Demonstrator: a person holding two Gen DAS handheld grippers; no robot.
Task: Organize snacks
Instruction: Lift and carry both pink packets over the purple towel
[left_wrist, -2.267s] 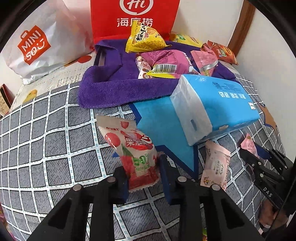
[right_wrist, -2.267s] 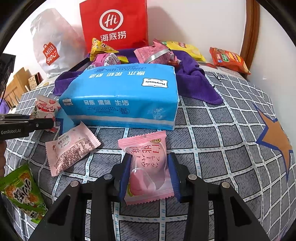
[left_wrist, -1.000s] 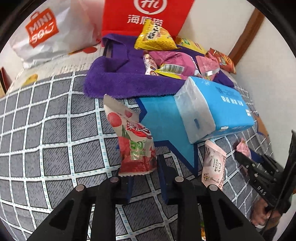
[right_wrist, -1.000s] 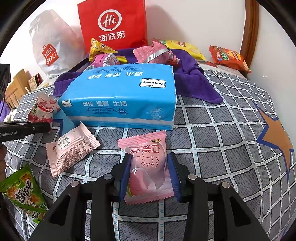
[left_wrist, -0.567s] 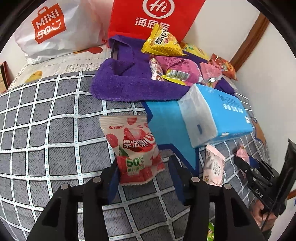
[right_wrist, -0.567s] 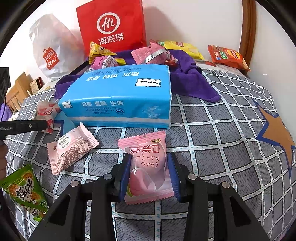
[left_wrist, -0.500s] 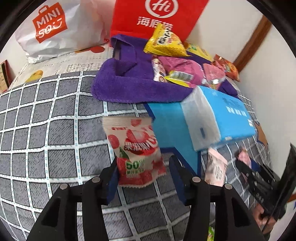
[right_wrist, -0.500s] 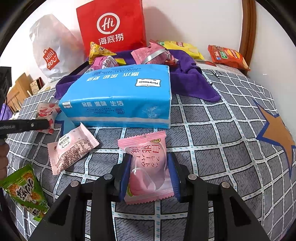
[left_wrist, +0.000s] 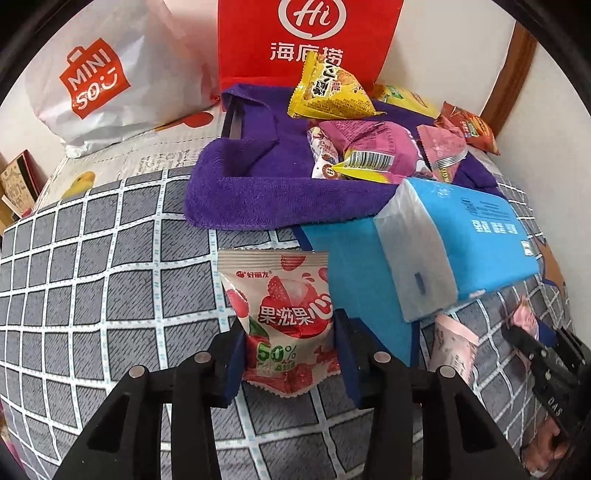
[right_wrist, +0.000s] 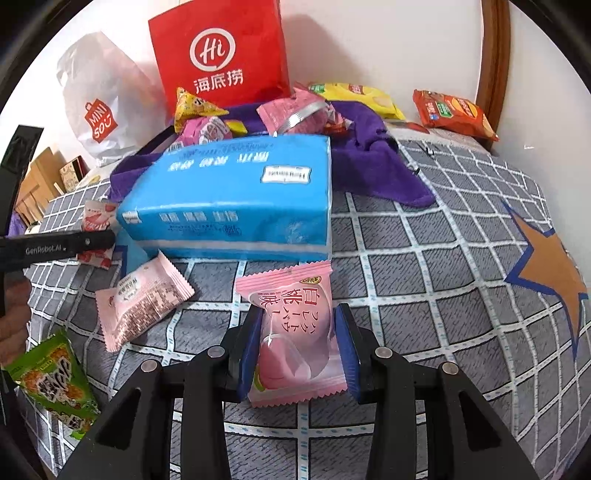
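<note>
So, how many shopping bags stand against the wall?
2: the red bag behind the purple cloth, and the white bag to its left. Others may be outside the view.

Both wrist cams sit close above the bed (left_wrist: 92, 295), angled down and fwd toward the wall. Shared: blue tissue pack (left_wrist: 461, 251) (right_wrist: 236, 199), centre-right in left view, centre-left in right view.
</note>
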